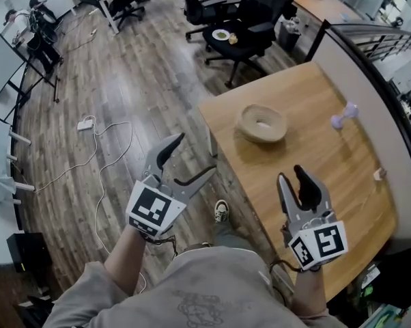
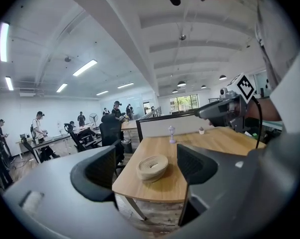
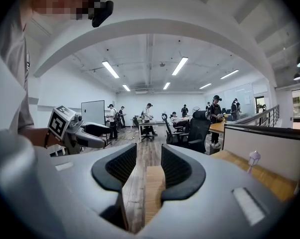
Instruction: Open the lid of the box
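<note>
A round, flat beige box [image 1: 261, 123] with its lid on lies on the wooden table [image 1: 308, 91], near the table's left edge. My left gripper [image 1: 196, 154] hangs open over the floor, left of the table's near corner, with nothing between its fingers. In the left gripper view the box [image 2: 152, 166] shows between the wide jaws, well ahead of them. My right gripper [image 1: 291, 174] is above the near part of the table, short of the box. Its jaws stand a narrow gap apart and hold nothing. The right gripper view shows only the table's edge [image 3: 152, 193] and floor between the pads.
A small lilac figure [image 1: 344, 115] and a tiny pale object [image 1: 379, 174] stand at the table's far side by a partition [image 1: 369, 74]. Black office chairs [image 1: 243, 26] are beyond the table. Cables [image 1: 89, 123] lie on the wooden floor at left. Several people work at distant desks.
</note>
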{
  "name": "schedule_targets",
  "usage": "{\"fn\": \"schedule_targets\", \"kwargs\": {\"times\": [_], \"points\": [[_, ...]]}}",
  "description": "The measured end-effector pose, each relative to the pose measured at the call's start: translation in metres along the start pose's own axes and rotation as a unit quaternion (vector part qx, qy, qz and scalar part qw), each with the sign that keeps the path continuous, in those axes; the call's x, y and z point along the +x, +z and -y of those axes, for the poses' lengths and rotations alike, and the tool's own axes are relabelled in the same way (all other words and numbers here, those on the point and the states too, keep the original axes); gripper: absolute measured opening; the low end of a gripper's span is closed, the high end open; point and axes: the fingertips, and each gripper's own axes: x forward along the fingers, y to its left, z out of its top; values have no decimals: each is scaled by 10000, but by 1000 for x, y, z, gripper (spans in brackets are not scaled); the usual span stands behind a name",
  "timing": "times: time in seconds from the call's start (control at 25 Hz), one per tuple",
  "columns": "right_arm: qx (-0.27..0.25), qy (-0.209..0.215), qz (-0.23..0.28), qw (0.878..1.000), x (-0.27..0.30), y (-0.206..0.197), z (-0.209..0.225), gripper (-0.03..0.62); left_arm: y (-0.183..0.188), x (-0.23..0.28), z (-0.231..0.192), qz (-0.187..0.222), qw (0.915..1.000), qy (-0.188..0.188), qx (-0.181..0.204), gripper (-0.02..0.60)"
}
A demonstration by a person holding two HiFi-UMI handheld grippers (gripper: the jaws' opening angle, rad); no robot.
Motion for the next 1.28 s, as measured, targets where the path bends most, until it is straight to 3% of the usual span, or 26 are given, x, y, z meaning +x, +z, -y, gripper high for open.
{"fn": "schedule_targets", "kwargs": {"times": [0.28, 0.56, 0.76, 1.28], "points": [[85, 45, -325, 9994, 63, -18, 57, 158, -17, 81, -24, -368, 9990, -242, -35, 382], [202, 1, -573, 9981, 96, -35, 85, 158, -40, 126, -42, -642, 9970, -428, -90, 382], [306, 62, -750, 9967, 115, -47, 91, 158, -58, 146, -45, -907, 9939, -619, -120, 382], [215, 153, -1095, 9936, 150, -74, 101, 158, -93, 192, -49, -1071, 9885, -1056, -129, 380]]}}
